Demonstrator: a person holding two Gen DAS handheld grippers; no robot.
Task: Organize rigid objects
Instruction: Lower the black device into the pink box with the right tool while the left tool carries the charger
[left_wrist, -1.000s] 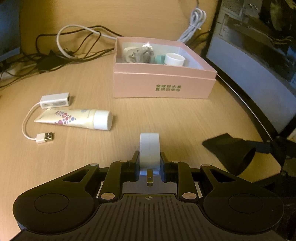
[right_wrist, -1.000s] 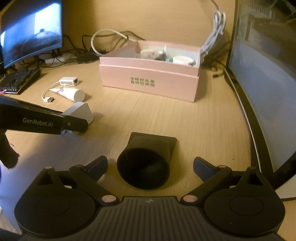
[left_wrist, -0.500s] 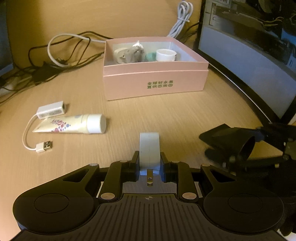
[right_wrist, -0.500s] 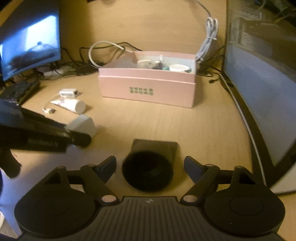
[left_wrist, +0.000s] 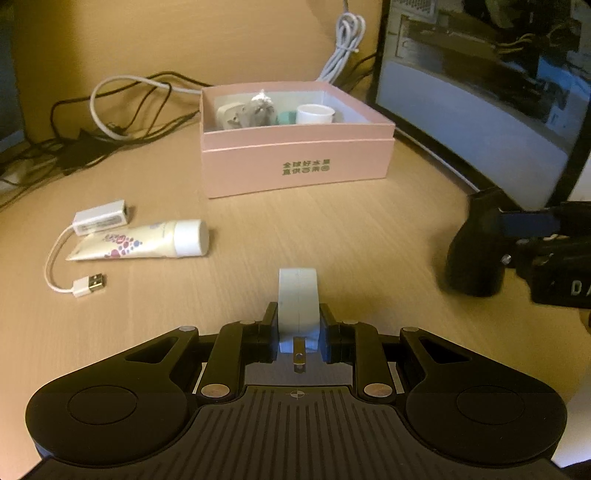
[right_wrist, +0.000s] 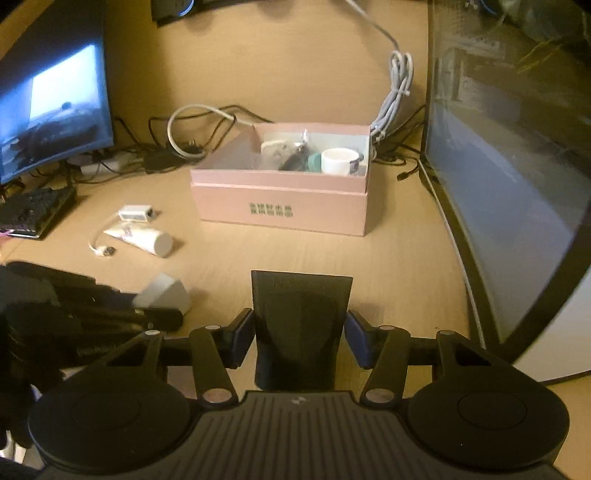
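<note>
The white plug adapter (left_wrist: 297, 295) sits clamped between the jaws of the left gripper (left_wrist: 297, 326), its metal prong pointing back toward the camera, so that hand already has its load. The black funnel-shaped cup (right_wrist: 301, 325) stands between the jaws of the right gripper (right_wrist: 300, 334), which are closing on it; the blue pads (right_wrist: 355, 334) look to be at its sides, and it appears clear of the desk (left_wrist: 332, 236), so I judge it gripped. Straight ahead of both sets of jaws, well beyond them, the pink box (left_wrist: 295, 162) stands open and already holds a white plug (left_wrist: 231, 116), a crumpled silvery item (left_wrist: 261, 107), a teal piece (left_wrist: 286, 118) and a white cup (right_wrist: 340, 160). That part looks done; both held pieces have yet to go in. Ahead and to the left of the left jaws lie a cream tube with a white cap (left_wrist: 147, 242) and, just beside it, a white USB adapter with its cable (left_wrist: 101, 221), both not yet collected. Nothing lies on the bare wood between the jaws and the box. A curved monitor (right_wrist: 517, 184) stands close on the right of the box, and a tangle of cables (left_wrist: 110, 110) lies behind it to the left, so the approach is best made from the front.
</note>
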